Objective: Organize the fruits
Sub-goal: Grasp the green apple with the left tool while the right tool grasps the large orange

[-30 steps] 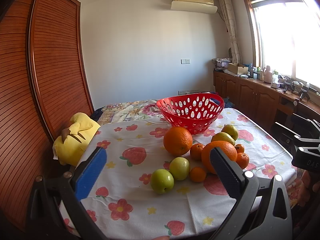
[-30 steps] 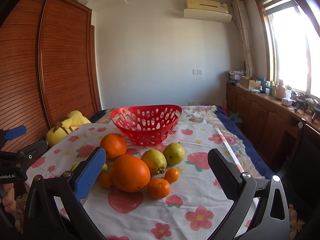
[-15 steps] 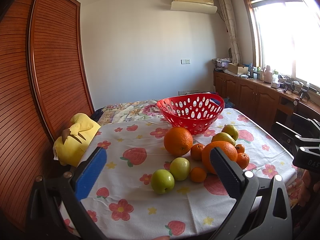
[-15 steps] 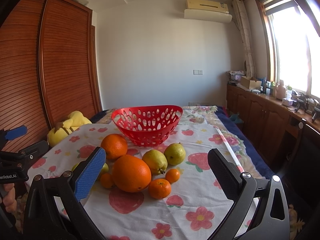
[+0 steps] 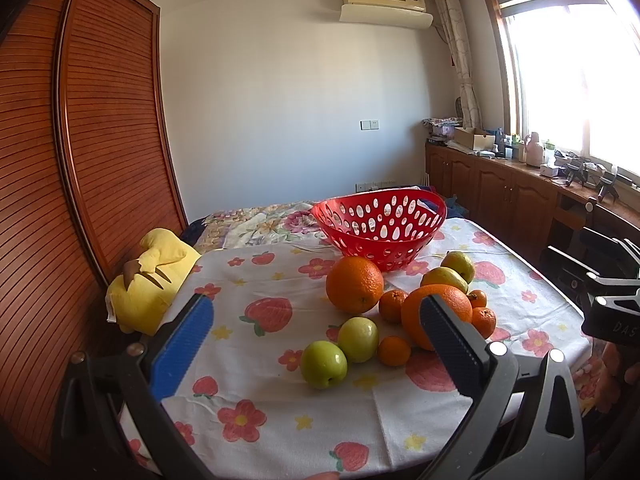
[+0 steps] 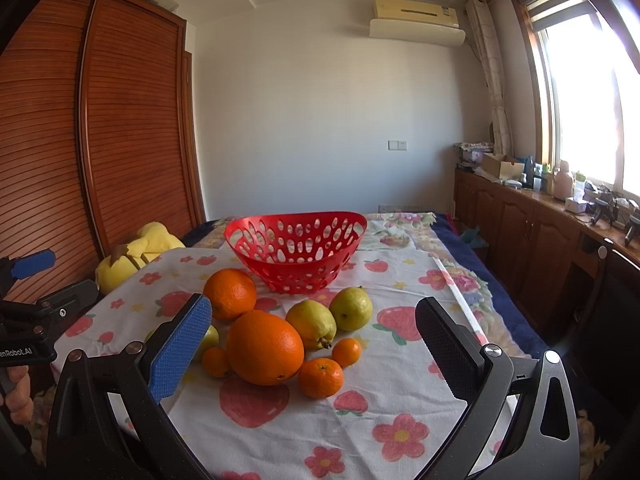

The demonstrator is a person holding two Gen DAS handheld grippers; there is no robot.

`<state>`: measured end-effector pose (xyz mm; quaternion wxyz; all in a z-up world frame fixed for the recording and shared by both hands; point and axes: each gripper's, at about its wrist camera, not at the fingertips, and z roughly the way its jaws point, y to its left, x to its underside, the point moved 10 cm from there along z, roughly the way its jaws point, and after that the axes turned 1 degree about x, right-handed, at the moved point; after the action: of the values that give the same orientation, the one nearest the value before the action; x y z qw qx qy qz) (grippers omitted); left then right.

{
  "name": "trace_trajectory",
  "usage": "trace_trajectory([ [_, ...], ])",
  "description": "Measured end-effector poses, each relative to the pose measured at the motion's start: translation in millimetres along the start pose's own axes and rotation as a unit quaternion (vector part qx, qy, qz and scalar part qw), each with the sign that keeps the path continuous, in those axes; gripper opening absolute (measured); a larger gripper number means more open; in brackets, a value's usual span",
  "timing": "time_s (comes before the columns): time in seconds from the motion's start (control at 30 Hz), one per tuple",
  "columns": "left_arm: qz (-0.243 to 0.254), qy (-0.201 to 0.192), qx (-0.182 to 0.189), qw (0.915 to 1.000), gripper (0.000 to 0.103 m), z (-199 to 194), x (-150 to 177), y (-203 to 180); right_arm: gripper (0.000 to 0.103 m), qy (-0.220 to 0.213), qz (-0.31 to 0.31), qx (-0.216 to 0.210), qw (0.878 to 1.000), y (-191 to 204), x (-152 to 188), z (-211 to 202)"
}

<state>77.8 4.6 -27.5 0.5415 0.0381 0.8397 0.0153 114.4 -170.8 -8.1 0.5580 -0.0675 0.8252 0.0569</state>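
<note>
Left wrist view showed two green apples (image 5: 324,364) at the near edge of the fruit pile; in the right wrist view they were mostly hidden behind the blue finger pad (image 6: 180,348). Right view showed both pears (image 6: 312,324) side by side in full, plus three small tangerines (image 6: 321,377) in front of the big orange (image 6: 265,347). In the left view that orange (image 5: 436,316) was partly covered by the black finger. The second orange (image 5: 354,284) sat just in front of the red basket (image 5: 380,224), which held no fruit. All fruit lay loose on the flowered cloth over the desk (image 5: 280,408), with a yellow plush toy (image 5: 152,280) at its left edge.

Compared with a second earlier, almost nothing differed: fruit and basket kept their places, and both views barely shifted.

Left claw (image 5: 316,344) was spread wide, holding and touching nothing, hovering short of the apples. Right claw (image 6: 314,344) was likewise wide apart, empty, and clear of the fruit.
</note>
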Motion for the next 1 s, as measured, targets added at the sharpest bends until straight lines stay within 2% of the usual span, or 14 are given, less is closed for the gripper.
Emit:
trace_trajectory([
  [0.37,0.000,0.010,0.001,0.9999,0.103,5.8,7.0,0.0,0.103,0.008,-0.003,-0.005,1.000,2.9,3.3,3.0],
  [1.0,-0.011,0.092,0.027,0.9953,0.103,66.5,63.7,3.4,0.103,0.091,-0.007,-0.046,0.995,3.6,52.4,57.3],
])
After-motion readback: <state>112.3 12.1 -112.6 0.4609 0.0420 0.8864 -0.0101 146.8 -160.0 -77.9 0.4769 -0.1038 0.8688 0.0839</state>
